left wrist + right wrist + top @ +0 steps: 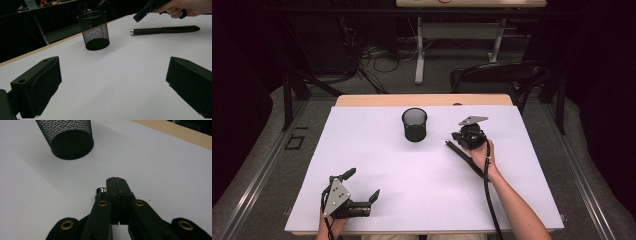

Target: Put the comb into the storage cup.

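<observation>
A black mesh cup [414, 124] [94, 30] [71, 137] stands upright on the white sheet, toward the back middle. To its right a long black pen [466, 158] [165, 30] with a silver tip [100, 191] lies flat on the sheet. My right gripper [455, 135] [139, 17] [116, 180] hovers just over the pen's silver end. Its jaws are pressed together with nothing between them, and the pen stays on the sheet below. My left gripper [362, 184] [113, 68] rests near the front left edge, jaws wide apart and empty, facing the cup.
The white sheet [377, 165] covers most of a wooden table whose bare strip [422, 100] shows at the back. A dark chair [497, 75] stands behind the table's right corner. Desk legs and cables lie on the floor farther back.
</observation>
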{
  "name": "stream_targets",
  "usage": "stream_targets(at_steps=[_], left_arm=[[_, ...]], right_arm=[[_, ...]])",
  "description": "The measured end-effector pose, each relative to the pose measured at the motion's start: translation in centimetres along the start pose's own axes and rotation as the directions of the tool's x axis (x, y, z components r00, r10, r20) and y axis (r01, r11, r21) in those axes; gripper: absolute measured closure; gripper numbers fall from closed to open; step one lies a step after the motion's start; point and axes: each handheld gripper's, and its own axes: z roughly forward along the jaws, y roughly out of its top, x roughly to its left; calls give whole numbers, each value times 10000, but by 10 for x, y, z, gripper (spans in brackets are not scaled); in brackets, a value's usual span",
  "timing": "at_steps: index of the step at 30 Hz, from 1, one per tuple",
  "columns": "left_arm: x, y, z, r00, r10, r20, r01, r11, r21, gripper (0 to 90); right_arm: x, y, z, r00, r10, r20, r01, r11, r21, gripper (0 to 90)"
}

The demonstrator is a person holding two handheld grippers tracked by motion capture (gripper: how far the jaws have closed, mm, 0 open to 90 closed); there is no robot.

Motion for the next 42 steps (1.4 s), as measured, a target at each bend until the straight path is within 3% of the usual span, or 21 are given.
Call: stream_targets(at_steps=[9,24,42], left_arm=[[0,0,0,10000,13,-2,-13,10000,-8,0],[0,0,0,10000,11,-15,-11,10000,-5,0],[1,0,0,10000,22,-9,-22,10000,9,0]], right_arm=[[2,2,16,9996,-194,214,177,9971,744,900],[3,8,32,9984,-372,435,317,9924,1191,900],[11,7,40,9985,-539,-45,539,9851,1630,900]])
